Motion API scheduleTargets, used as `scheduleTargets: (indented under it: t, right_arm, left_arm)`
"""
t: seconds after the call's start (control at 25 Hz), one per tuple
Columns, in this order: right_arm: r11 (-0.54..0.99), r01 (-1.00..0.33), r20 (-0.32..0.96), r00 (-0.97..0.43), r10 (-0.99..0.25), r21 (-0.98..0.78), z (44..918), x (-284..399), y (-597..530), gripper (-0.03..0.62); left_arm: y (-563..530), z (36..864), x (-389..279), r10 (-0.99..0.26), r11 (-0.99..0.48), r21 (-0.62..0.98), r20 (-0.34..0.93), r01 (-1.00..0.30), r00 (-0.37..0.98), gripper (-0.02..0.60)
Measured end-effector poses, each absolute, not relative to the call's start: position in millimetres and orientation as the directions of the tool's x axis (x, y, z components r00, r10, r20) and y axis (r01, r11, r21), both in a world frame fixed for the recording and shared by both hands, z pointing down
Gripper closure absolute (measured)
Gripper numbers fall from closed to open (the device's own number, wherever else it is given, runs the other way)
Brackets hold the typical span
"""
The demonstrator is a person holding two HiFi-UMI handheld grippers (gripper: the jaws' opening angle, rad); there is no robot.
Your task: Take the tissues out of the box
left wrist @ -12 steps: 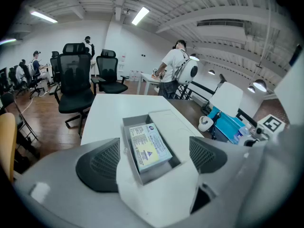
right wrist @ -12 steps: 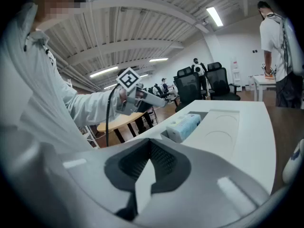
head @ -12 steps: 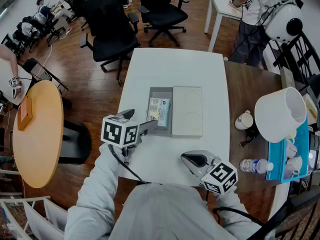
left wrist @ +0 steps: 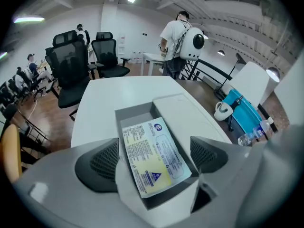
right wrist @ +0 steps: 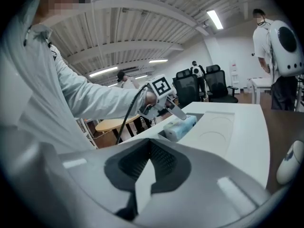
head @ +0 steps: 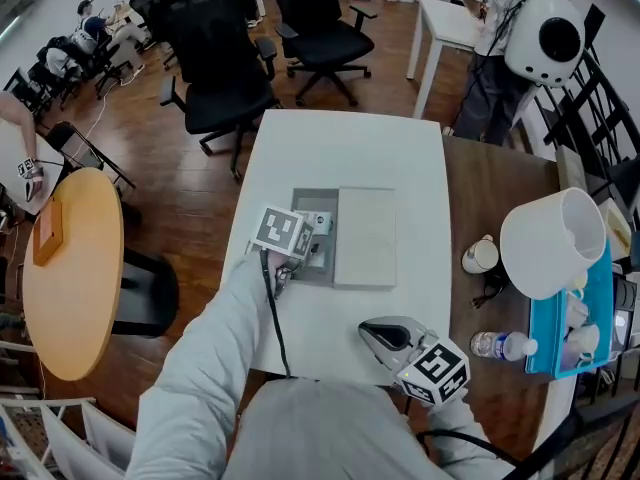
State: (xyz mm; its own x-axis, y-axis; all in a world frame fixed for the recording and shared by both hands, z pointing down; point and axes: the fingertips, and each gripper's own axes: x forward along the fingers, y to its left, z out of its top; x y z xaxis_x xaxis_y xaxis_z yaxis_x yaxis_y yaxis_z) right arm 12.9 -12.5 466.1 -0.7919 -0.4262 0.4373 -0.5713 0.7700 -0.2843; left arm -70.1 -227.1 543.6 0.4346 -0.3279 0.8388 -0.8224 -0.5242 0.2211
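A flat grey box lies on the white table, with its white lid beside the open compartment. A wrapped tissue pack with a printed label lies inside the box. My left gripper hovers over the compartment's near end, open. Its pads stand wide on either side of the pack and do not touch it. In the head view its marker cube covers most of the pack. My right gripper rests shut near the table's front edge, holding nothing.
A mug, a big white shade, a blue tray and a water bottle sit on the brown table at right. Black office chairs stand behind, and a round wooden table is at left. A person with a white backpack stands at far right.
My left gripper has moved forward and to the right, from the box's near-left corner to over the tissue pack. The right gripper has hardly moved.
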Motion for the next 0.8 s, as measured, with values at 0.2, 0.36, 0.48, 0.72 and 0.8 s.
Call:
scheduleTargets:
  t: [0.2,0.36,0.48,0.72,0.8]
  right_arm:
    - [0.761,-0.580,0.441,-0.787,-0.433,-0.289,468.6,18.8,-8.8,0.591]
    - [0.764,-0.576,0.443,-0.789,-0.425,-0.293,472.6,21.4,-6.5,0.591]
    - [0.766,-0.572,0.442,-0.792,-0.422,-0.294,473.7,23.1,-5.2,0.591]
    - [0.765,-0.570,0.447,-0.792,-0.416,-0.299,476.5,26.2,-3.0,0.591]
    - [0.767,-0.570,0.452,-0.790,-0.413,-0.296,477.1,25.7,-3.2,0.591]
  left_arm:
    - [-236.8,564.0,-71.2,-0.308,-0.490,0.180,0.880,-0.853,0.362,0.086]
    - [-239.4,580.9,-80.8,-0.284,-0.422,0.145,0.916,-0.895,0.283,0.041]
    - [-237.2,589.3,-80.9,-0.253,-0.376,0.174,0.926,-0.910,0.281,0.032]
    - [-238.0,592.6,-70.9,-0.246,-0.358,0.218,0.916,-0.908,0.318,0.026]
    - [-235.9,596.7,-71.4,-0.229,-0.353,0.218,0.923,-0.910,0.309,0.026]
